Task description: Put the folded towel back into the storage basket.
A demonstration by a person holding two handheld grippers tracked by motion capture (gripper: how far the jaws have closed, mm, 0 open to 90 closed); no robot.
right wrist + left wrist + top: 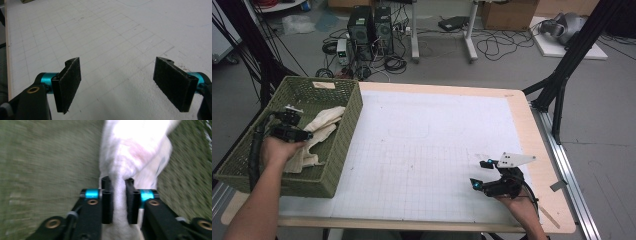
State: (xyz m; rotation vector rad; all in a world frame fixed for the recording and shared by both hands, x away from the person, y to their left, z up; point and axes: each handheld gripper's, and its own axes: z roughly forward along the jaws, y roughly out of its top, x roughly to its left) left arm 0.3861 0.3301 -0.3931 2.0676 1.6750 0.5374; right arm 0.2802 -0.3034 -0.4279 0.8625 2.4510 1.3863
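Left hand-held gripper (117, 182): jaws narrow, pads pressed on a fold of the cream cloth (135, 150); it sits inside the green woven basket (347, 125) at the desk's left edge, seen in the high view at (294, 127).
Right hand-held gripper (117, 80): jaws spread wide with nothing between them, hovering low over the white grid sheet (120, 37); in the high view it sits at the desk's near right corner (484, 175), held by a hand (517, 202).
Cloth: bunched and pale, lying in the basket against its right wall (319, 132), partly under the left hand (277, 150); the left gripper view is blurred, so its folds are hard to read.
Basket: rectangular, olive green, overhanging the desk's left side.
Desk (537, 130): pale wood, covered by the grid sheet.
Floor beyond: computer towers (369, 27), tangled cables (394, 62), a cardboard box (507, 14).
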